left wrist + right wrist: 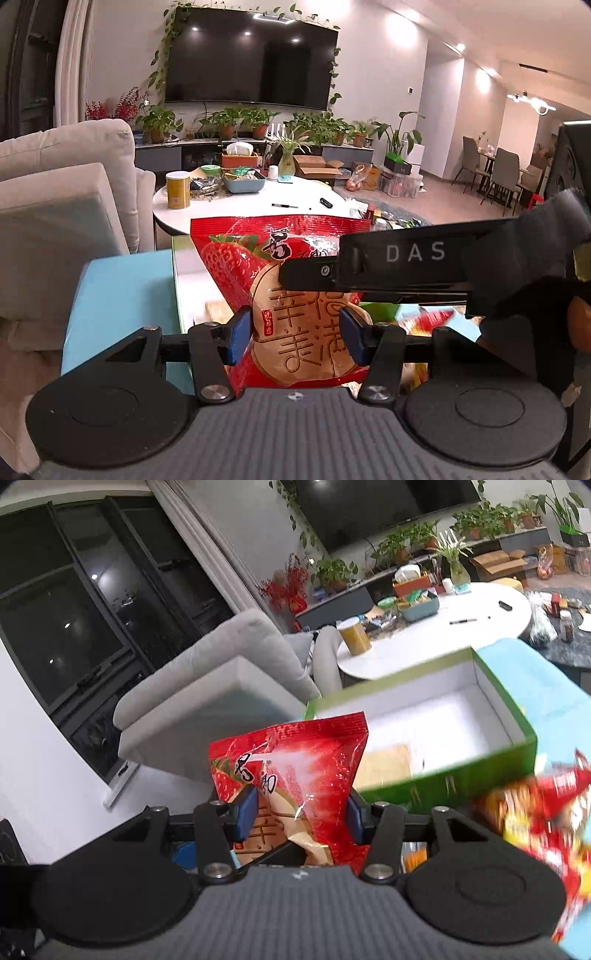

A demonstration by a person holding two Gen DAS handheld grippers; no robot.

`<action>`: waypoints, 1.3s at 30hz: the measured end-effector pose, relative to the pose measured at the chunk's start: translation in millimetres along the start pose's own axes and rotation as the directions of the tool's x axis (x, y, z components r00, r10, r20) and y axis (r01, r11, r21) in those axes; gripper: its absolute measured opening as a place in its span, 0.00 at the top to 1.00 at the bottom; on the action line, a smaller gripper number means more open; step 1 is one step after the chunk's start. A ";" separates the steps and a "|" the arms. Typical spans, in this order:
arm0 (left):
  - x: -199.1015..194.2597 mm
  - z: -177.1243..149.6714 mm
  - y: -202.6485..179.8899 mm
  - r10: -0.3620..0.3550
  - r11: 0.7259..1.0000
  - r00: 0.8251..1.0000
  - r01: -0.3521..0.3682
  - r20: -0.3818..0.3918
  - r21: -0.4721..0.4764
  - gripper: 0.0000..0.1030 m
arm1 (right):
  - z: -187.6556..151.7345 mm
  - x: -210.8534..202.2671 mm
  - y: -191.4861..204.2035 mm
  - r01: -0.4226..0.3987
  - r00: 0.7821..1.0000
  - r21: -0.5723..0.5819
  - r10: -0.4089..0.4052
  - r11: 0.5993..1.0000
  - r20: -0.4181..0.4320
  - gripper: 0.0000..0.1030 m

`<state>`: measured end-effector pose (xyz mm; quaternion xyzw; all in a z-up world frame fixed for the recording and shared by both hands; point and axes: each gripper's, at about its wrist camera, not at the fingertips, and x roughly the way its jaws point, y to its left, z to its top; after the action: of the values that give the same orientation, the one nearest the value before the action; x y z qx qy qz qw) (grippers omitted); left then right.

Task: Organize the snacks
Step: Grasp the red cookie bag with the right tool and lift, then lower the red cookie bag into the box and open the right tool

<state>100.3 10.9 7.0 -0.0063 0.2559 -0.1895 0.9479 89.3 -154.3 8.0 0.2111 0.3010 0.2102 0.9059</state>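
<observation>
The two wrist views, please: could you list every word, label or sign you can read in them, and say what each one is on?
"DAS": white letters on the black finger of the right gripper that crosses the left wrist view.
"幸", "福", "满", "美": on the round biscuit printed on the red strawberry snack bag.
Black brush characters near that bag's top: too stylised to read.
Small red seal on the bag: too small.
Print on the other snack packets: blurred.

Snack packet [291,775] sits in front of the open box [424,716], a pile of other snacks [535,819] to the right. Behind the box is the round counter [443,642], sofa [207,686] off left, TV [251,55] behind.
</observation>
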 end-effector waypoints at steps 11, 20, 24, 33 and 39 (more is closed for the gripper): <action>68.6 28.9 30.6 0.027 1.000 0.999 -0.027 -0.031 0.002 0.53 | 35.3 55.0 -26.6 -0.006 1.000 0.051 0.007 0.999 -0.022 0.62; 108.9 35.9 56.0 0.039 0.999 0.998 -0.040 -0.057 -0.021 0.53 | 52.2 97.4 -39.0 0.005 0.999 0.094 0.000 0.996 -0.052 0.62; 120.9 34.6 62.4 0.049 0.999 0.996 -0.050 -0.078 -0.015 0.53 | 53.4 112.7 -43.8 0.021 0.997 0.106 -0.014 0.994 -0.070 0.61; 129.4 26.6 79.9 0.166 0.983 0.983 -0.170 -0.077 -0.062 0.26 | 52.2 119.8 -54.6 0.098 0.993 0.171 -0.086 0.980 -0.076 0.48; 109.1 23.6 82.0 0.163 0.980 0.984 -0.171 -0.076 -0.102 0.24 | 56.4 85.2 -39.6 0.099 0.995 0.069 -0.098 0.993 -0.021 0.48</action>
<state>228.0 45.5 -34.0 -0.0295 0.2971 -0.0952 0.9496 197.4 -158.0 -9.9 0.2259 0.3260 0.1562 0.9046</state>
